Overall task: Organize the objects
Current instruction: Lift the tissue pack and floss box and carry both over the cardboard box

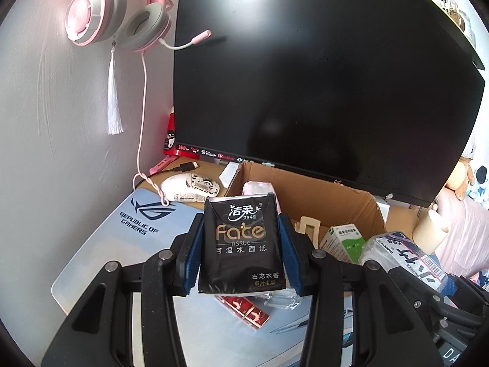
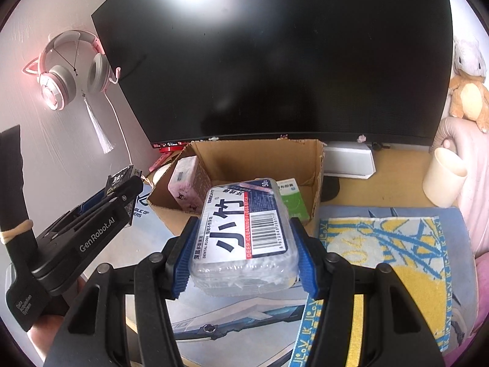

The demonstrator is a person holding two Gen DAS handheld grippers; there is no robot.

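Black tissue pack (image 1: 241, 244) (upright) between jaws

wrist views angled down, sharing cardboard box (image 1: 308, 195)

The left gripper (image 1: 241, 244) clamps a black Face tissue pack (image 1: 241, 244) upright between its blue pads (image 1: 193, 253), in front of an open cardboard box (image 1: 308, 192). Inside the box sit a pink packet (image 1: 258, 187), a beige hair clip (image 1: 309, 227) and a green-and-white carton (image 1: 345, 240). Right of the box, a clear floss-stick case (image 1: 406, 257) shows at the frame's edge. Left of the box lie a white mouse (image 1: 191, 187) and a Republic of Gamers mouse pad (image 1: 122, 238); behind it stands a dark monitor (image 1: 321, 76), with pink headphones (image 1: 113, 12) hanging to its left
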